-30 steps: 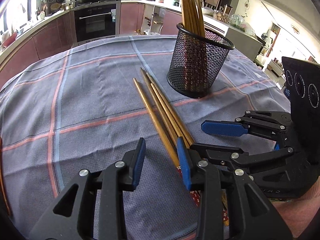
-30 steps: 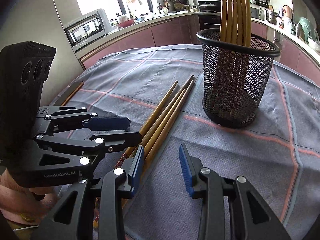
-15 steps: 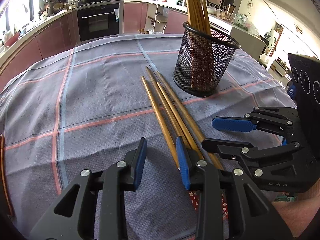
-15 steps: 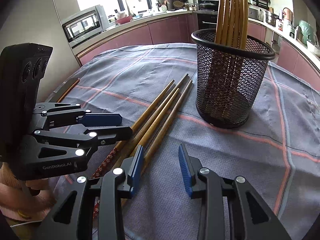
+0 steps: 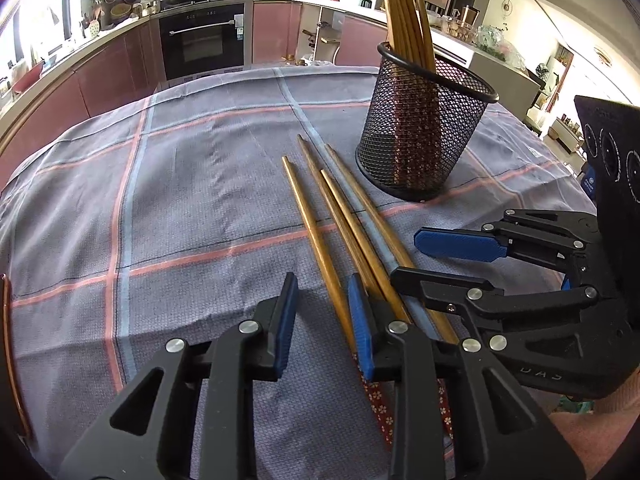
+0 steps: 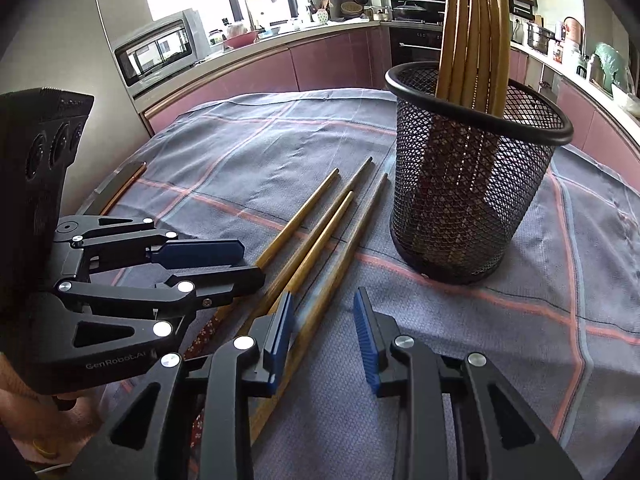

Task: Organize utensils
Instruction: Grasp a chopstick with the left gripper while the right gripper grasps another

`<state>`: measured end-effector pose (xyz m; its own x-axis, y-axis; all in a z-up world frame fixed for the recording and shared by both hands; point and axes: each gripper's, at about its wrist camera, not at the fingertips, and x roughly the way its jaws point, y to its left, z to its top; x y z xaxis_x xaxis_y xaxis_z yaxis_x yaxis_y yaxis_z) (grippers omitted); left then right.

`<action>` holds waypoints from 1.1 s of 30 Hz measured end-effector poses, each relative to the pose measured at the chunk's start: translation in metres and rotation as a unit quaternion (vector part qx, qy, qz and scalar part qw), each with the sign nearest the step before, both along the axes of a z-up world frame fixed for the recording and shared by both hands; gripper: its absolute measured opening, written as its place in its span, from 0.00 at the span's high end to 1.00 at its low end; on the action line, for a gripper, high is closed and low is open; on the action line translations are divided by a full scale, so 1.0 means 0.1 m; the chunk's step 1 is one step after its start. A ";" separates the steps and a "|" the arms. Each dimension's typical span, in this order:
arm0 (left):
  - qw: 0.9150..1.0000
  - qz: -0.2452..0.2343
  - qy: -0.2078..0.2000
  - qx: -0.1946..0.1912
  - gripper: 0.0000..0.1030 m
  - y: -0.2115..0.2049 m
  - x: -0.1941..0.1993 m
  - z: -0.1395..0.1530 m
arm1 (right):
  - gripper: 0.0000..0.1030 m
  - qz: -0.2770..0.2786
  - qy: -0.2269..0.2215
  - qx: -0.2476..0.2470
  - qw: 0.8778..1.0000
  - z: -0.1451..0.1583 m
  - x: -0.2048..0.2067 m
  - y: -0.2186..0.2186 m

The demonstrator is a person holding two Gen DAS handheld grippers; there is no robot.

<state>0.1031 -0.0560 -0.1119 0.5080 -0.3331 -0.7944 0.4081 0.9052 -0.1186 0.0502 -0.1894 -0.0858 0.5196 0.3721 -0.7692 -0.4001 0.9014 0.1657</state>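
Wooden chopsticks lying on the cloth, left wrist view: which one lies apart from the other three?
The leftmost wooden chopstick; a strip of cloth separates it from the three bunched chopsticks beside it.

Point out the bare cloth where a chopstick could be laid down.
Free: the tablecloth left of the four loose chopsticks, and the far cloth behind them. Crowded: the strip between the chopsticks and the mesh holder, and the near edge, where both grippers sit.
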 end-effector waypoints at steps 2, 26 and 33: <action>1.000 0.003 0.000 -0.001 0.82 -0.01 0.03 0.00 | 0.79 -0.006 -0.001 0.002 1.000 -0.01 0.03 0.00; 0.999 0.013 0.003 -0.049 0.93 0.11 -0.14 0.09 | 0.94 -0.007 0.001 0.088 0.996 0.14 -0.11 -0.25; 0.999 0.000 0.019 -0.045 0.92 0.07 -0.13 0.01 | 0.93 0.005 0.022 0.068 0.997 0.04 -0.08 -0.16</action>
